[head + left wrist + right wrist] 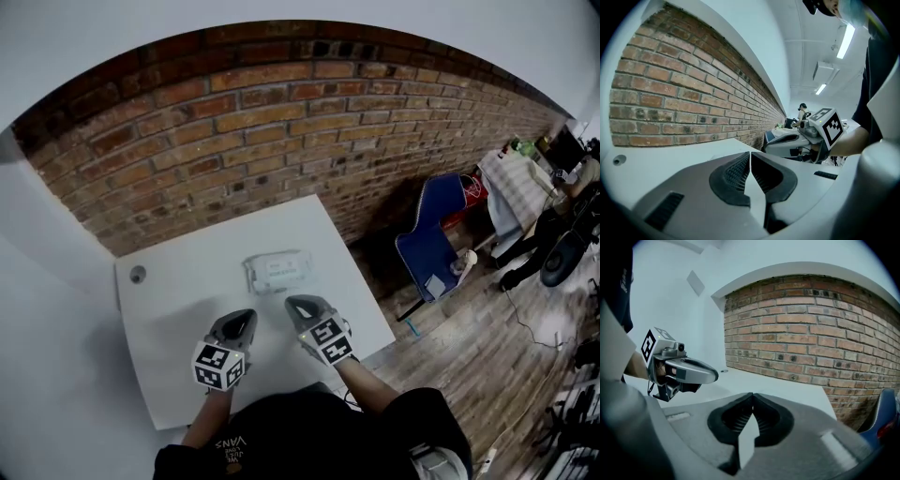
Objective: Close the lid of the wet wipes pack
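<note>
I see a white bench (178, 319) set against a brick wall (234, 122), a small round cap (138, 274) near its far left corner, and a blue chair (433, 234) on the wood floor to the right. The wet wipes pack (277, 272) is white and flat at mid-bench, its label too small to read. The left hand-held gripper (248, 315) and right hand-held gripper (291, 302) hover just short of it, jaws pressed together on nothing.

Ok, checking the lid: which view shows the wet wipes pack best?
The head view: the wet wipes pack lies in full sight on the white table. Neither gripper view shows it; they face table and brick wall.
</note>
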Motion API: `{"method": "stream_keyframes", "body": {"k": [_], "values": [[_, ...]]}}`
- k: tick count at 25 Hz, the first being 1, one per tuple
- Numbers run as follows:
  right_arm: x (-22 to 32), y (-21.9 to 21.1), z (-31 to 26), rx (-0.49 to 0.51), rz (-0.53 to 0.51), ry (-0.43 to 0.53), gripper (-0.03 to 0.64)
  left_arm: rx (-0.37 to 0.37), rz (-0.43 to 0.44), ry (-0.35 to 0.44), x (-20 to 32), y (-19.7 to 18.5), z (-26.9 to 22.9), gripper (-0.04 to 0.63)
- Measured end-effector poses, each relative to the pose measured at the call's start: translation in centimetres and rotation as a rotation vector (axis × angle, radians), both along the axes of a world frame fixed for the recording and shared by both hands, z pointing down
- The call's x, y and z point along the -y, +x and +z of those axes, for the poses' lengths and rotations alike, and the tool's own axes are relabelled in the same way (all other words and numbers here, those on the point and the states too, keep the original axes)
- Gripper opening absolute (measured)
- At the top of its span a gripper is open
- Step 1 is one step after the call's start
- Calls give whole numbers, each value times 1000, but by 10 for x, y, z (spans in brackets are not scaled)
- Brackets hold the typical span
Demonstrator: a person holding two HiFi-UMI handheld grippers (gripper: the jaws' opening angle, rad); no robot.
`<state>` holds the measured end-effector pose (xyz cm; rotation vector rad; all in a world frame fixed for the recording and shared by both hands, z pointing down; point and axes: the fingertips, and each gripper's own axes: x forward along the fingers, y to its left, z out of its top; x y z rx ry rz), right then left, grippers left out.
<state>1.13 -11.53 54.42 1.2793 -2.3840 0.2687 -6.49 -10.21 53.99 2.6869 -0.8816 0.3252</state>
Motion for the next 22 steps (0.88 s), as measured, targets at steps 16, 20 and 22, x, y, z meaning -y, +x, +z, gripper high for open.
{"method": "stream_keyframes", "body": {"k": [16,20,22], "values": [[-61,-32,-4,34,69,18,-2,-17,49,32,-53,-33,-8,9],[-73,-41,-5,44,81,29,-2,-21,57,41,-64,-41,-6,9],[-78,-45,-7,52,89,37,-2,-21,60,45,-69,-46,-6,9]]}}
